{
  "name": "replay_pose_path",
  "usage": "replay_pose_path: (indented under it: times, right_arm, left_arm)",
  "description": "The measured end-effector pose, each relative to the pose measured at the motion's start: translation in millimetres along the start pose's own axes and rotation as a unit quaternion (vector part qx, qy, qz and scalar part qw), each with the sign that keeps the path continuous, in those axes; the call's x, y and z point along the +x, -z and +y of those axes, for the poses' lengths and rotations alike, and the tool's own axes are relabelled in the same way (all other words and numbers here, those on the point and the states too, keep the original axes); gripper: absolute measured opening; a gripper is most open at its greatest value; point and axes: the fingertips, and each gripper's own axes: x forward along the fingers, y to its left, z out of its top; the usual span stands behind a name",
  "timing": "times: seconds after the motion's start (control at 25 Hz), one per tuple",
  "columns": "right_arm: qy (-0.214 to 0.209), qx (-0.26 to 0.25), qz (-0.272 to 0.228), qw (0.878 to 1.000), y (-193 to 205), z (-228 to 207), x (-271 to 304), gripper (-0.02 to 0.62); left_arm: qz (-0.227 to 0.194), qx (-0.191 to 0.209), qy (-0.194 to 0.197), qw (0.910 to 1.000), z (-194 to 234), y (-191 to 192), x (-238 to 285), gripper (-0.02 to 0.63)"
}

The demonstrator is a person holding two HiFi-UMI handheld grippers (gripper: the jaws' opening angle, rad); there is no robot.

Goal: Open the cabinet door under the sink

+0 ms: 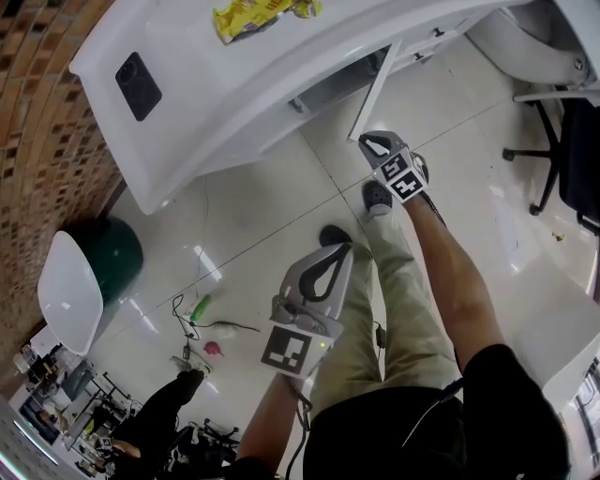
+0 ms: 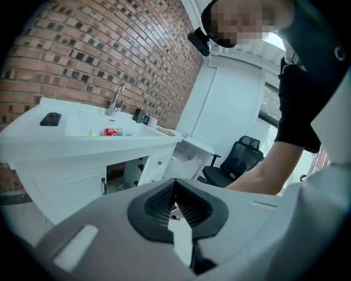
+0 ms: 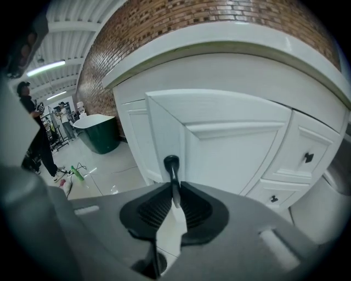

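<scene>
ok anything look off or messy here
Some clutter: a green bottle, a pink object and loose black cable lie on the tiled floor, and a crumpled yellow packet sits on the white vanity. Nothing looks spilled or broken.

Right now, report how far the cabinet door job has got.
Done: the cabinet door already stands swung out, well ajar. In hand: the right gripper is shut on the door's black handle; the left gripper is shut and empty. Left: perhaps swing it wider, then release.
</scene>
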Motion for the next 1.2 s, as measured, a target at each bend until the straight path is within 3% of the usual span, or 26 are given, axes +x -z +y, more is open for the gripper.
replay_pose_path:
  times: [0.44,0.76,1.2]
  right_arm:
    - [0.046,0.058,0.009,0.997,57,-33,-54,0.029]
    - [0.105,0.134,-0.001,0.985,99,-98,-105,0.017]
    - [0.105,0.144,-0.013,0.984,123,-161,-135,0.005]
  left_arm:
    - [0.022,0.033,0.047,0.9981,-36,-5,24,0.017]
    - [0.046,0.043,0.081,0.9947,-66,5,47,0.017]
    - [0.068,0.056,0.107,0.9903,-87,2,82,0.017]
